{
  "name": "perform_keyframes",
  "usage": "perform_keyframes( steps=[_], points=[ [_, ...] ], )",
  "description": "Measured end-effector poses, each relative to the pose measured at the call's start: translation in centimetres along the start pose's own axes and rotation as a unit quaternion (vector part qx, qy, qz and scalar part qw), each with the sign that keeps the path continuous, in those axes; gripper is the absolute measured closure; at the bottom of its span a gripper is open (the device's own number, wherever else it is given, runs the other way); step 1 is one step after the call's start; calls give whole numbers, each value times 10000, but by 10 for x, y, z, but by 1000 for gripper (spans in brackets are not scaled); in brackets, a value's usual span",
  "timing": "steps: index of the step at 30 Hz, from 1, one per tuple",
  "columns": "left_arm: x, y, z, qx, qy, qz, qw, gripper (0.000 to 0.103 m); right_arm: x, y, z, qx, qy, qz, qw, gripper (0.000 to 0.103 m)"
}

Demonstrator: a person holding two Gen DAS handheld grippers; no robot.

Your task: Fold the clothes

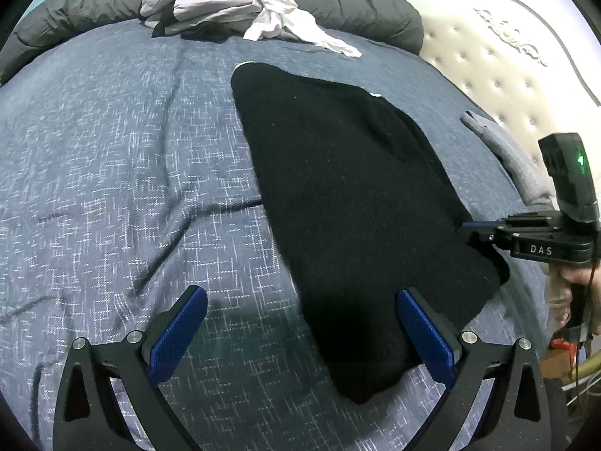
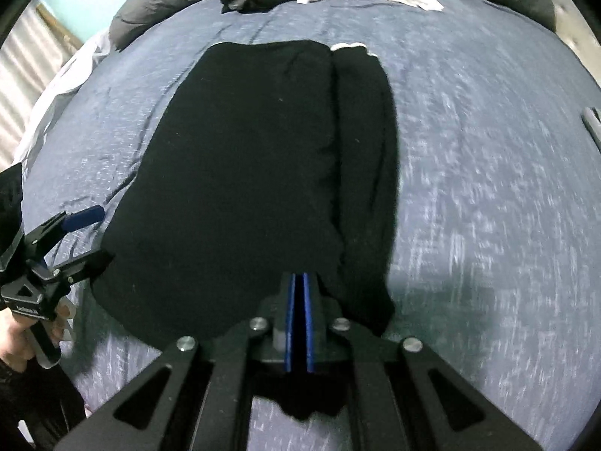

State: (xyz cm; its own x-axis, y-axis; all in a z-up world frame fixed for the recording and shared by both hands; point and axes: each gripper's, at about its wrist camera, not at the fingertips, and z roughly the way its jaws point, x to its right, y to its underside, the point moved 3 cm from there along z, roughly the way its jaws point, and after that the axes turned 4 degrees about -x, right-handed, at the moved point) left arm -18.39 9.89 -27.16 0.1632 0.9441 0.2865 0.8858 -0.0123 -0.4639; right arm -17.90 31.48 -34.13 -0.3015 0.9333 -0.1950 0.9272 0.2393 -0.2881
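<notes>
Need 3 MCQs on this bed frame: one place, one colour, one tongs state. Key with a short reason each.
1. Where is the pile of pale clothes?
A. at the far edge of the bed
B. on the black garment
C. between the left tongs

2. What colour are the pads on the left tongs?
A. red
B. blue
C. white

3. How do the right tongs stand?
A. wide open over bare cover
B. out of view
C. shut at the near edge of the black garment

Key: 1 A, pile lies against the dark rolled duvet. 2 B, both pads show blue. 3 C, pads pressed together at the hem.
</notes>
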Motion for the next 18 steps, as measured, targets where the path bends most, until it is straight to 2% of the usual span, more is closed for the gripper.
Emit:
perform_keyframes(
  steps=[7,11,16,18],
  points=[
    [-1,1,-8,42,40,-42,10000,0,-27,4,-33,350,-332,-18,9988,101],
    [-5,-1,-16,108,57,-125,9998,0,-56,12,-22,159,-427,-335,9984,101],
    [-13,-1,-28,212,47,-251,9995,0,-48,23,3,-137,182,-587,9980,101],
    [-17,1,-32,234,58,-300,9993,0,-31,28,4,-186,190,-337,9991,101]
  ],
)
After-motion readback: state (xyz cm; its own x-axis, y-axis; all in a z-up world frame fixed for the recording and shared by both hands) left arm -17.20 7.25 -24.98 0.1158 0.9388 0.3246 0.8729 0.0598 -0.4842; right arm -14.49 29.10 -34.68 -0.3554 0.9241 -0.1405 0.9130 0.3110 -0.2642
